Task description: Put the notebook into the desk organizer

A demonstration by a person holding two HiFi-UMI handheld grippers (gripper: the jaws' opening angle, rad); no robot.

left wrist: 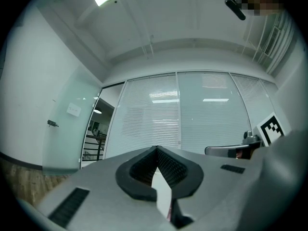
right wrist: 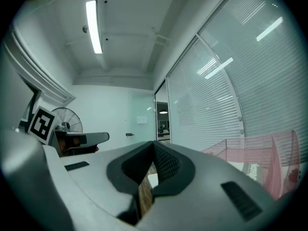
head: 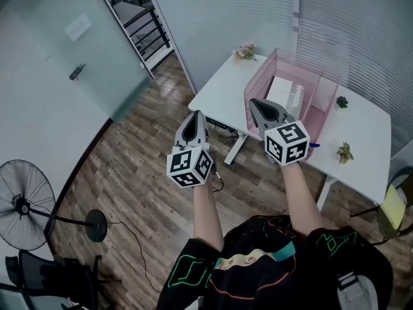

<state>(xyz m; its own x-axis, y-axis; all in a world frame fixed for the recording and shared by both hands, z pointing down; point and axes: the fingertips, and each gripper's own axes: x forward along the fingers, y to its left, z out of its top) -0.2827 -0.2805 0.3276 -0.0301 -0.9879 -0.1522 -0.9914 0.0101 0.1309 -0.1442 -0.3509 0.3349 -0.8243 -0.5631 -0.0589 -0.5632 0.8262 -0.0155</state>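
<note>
Above the wood floor, just short of the white surface: left tongs and right tongs held up side by side. Both 2 pairs pressed together, nothing clamped in either. On the surface: pink desk organizer, with the white notebook lying flat in the compartment at head view's left. Judged: placing step looks complete, tongs idle. Next move, if any: confirm notebook sits fully inside the walls. Re-grip only if 1 edge overhangs, which cannot be told from here.
</note>
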